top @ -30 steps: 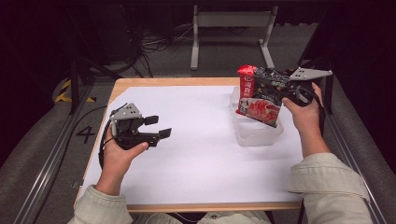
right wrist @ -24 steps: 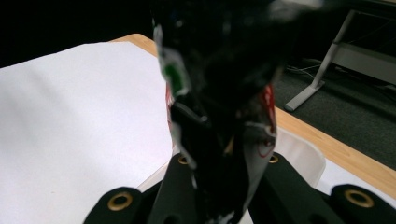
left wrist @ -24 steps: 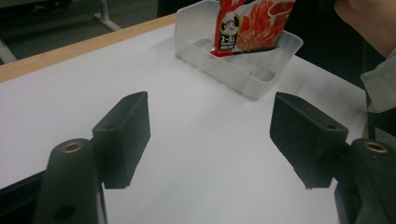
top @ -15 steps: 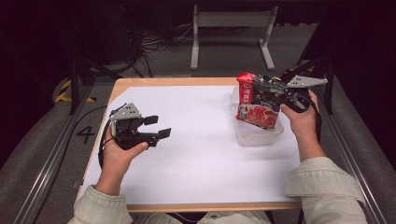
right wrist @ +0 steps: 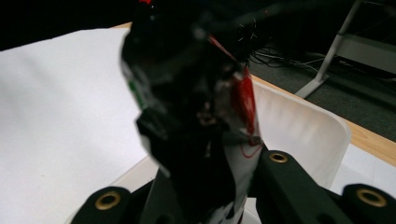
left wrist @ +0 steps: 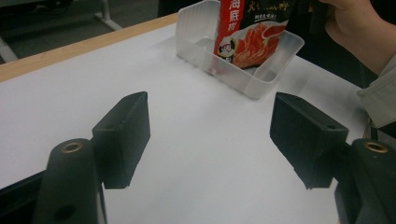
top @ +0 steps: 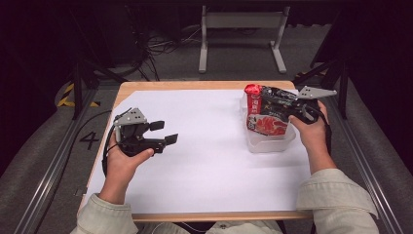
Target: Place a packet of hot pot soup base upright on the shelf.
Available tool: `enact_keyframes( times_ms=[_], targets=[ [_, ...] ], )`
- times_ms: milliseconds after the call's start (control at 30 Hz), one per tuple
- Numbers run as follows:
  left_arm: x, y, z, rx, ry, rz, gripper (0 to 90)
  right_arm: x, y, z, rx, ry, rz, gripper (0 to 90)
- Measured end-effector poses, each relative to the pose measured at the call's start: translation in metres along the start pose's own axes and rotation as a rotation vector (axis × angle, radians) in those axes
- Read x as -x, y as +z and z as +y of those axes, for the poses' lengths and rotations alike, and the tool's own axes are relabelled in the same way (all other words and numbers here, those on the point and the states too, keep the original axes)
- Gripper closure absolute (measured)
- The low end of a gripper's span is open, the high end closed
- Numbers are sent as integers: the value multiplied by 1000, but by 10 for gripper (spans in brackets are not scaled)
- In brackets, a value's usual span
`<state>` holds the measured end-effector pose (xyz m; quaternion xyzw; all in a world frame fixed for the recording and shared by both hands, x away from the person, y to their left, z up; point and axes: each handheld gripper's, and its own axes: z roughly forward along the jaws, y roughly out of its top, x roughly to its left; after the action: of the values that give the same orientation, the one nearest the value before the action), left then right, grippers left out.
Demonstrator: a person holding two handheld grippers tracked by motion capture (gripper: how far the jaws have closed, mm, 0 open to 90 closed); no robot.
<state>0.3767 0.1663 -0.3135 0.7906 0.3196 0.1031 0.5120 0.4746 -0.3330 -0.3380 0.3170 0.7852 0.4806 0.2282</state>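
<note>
Nearest, at the bottom of the high view, both forearms in pale sleeves [top: 336,192] come in over the counter's [top: 195,85] near edge. A white sheet [top: 209,146] covers most of the wood top.

L tongs [top: 164,132], held in the L hand [top: 124,158] at the sheet's L side: jaws wide apart, nothing between them, not touching the sheet as far as the high view tells. In the L gripper view the L tongs [left wrist: 210,140] stand spread w/ bare white sheet between the two black pads [left wrist: 123,130], pointed toward the tub [left wrist: 261,81] further off.

R tongs [top: 282,103], in the R hand [top: 311,129] at the far R of the counter: clamped on the pouch [top: 268,114] near its top. In the R gripper view the R tongs [right wrist: 205,186] press together on the pouch [right wrist: 191,116], which is blurred and mostly dark there, w/ a red patch.

Pouch hangs upright w/ its lower end inside the clear plastic tub [top: 270,142], which sits on the sheet's R side; can't tell if the pouch touches the tub's bottom.

Writing: the pouch [left wrist: 254,32] is red and black w/ a food photo, a red strip w/ white Chinese characters, approx. "海底捞", a small round logo below them, and gold characters on the black top, too cut off to read.

Beyond, on the floor L of the counter: a "4" [top: 90,140], yellow-black tape [top: 73,100], cables [top: 160,46] and a grey metal stand [top: 241,29].
</note>
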Motion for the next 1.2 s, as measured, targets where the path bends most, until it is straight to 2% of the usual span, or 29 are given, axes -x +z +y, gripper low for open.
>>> enact_keyframes(
  times_ms=[167, 333, 533, 700, 733, 833, 900, 1033, 1100, 1200],
  targets=[
    [0, 0, 0, 0, 1, 0, 297, 0, -2, -6, 20, 16, -6, 761],
    [-1, 0, 0, 0, 4, -1, 297, 2, -4, -15, 15, 35, -24, 752],
    [-1, 0, 0, -2, 3, -1, 296, 0, -4, -22, 1, 22, -33, 777],
    [0, 0, -1, -1, -12, -1, 296, -1, -4, -21, -5, 13, -38, 780],
    [-2, 0, -1, -3, 6, 3, 296, 0, -4, -21, -6, 14, -39, 777],
    [-1, 1, -2, -8, -7, -4, 296, 0, -4, -21, -5, 19, -40, 764],
    [-2, 2, -3, -14, 0, -6, 294, 0, -4, -21, -5, 21, -42, 756],
    [-4, 1, -7, -5, -8, -17, 290, 0, -5, -20, -6, 22, -56, 699],
    [-4, 0, -9, -4, -9, -26, 288, 0, -6, -19, 6, 32, -64, 629],
    [-4, -1, -11, -12, 1, -17, 286, 0, -9, -18, 30, 60, -66, 522]
  ],
)
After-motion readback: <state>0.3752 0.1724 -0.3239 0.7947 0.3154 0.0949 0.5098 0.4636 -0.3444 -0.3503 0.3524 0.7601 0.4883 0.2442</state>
